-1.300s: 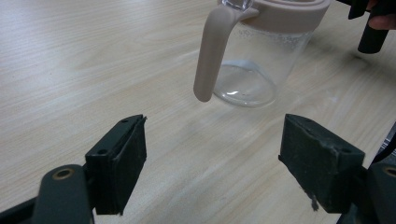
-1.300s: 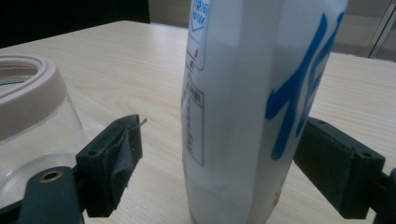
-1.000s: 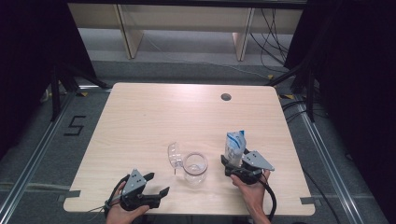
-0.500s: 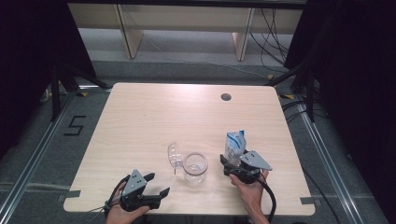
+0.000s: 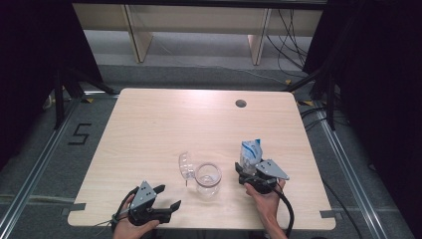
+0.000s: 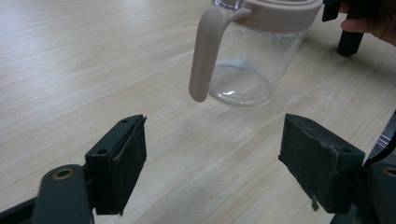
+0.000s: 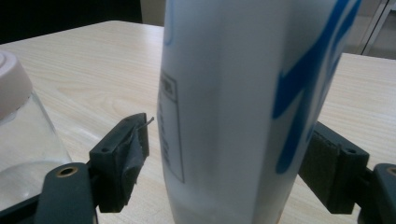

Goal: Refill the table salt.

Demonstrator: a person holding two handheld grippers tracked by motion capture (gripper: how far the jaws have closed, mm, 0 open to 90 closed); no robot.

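Note:
A clear glass jug (image 5: 207,178) with a pale pink rim and handle (image 6: 205,51) stands near the table's front middle, its clear lid (image 5: 185,164) tipped open to the left. A white carton with blue print (image 5: 250,151) stands upright just right of it. My right gripper (image 5: 247,170) straddles the carton (image 7: 233,107). Its jaws have just been closing, but a gap still shows at the left pad (image 7: 128,154). My left gripper (image 5: 168,196) rests open at the front left. It faces the jug (image 6: 252,60), with nothing between its jaws.
The wooden table (image 5: 164,124) has a round cable hole (image 5: 241,103) at its back right. Dark curtains and shelving stand beyond the far edge. A cable trails from the right gripper over the front edge.

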